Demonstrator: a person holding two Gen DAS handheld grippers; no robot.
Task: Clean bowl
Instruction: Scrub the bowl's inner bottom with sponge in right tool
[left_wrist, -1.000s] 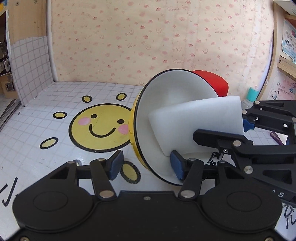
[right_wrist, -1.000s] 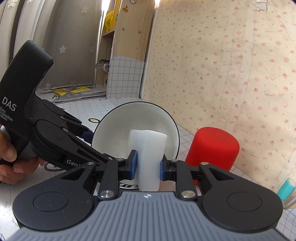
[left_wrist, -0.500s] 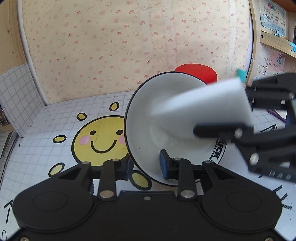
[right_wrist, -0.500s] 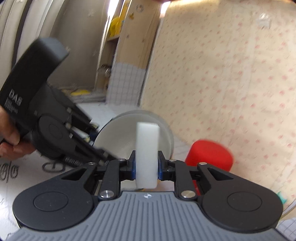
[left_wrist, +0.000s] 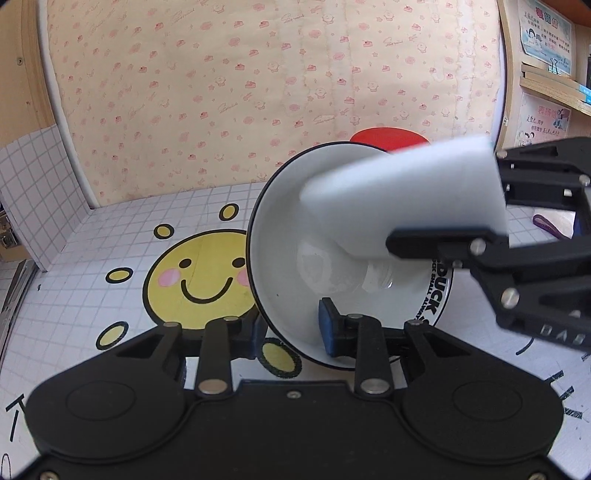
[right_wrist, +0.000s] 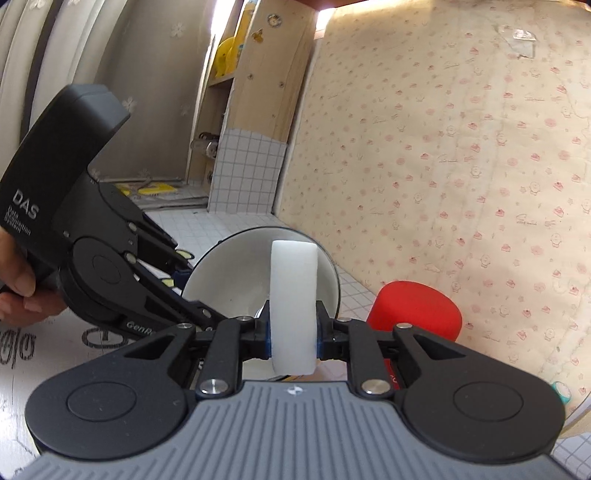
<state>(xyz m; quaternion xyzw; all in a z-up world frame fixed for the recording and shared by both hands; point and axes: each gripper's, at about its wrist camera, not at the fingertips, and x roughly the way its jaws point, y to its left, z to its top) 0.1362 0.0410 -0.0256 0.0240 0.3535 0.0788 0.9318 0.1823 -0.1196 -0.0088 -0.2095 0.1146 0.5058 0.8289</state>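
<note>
Bowl (left_wrist: 295, 251) tipped on edge above smiley mat (left_wrist: 195, 273), rim clamped by left gripper (left_wrist: 291, 330). Right gripper (right_wrist: 293, 341) pinched white sponge (right_wrist: 293, 295), entering from 3 o'clock, reaching bowl's upper wall. Wiping step underway, judged. Next: sweep sponge toward 6 o'clock, keeping bowl steady.

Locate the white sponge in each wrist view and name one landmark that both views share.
Left wrist: sponge upper right, reaching into the bowl from the right gripper.
Right wrist: sponge centre, edge-on between the gripper's pads, before the bowl.
Shared landmark: red cup behind the bowl.
</note>
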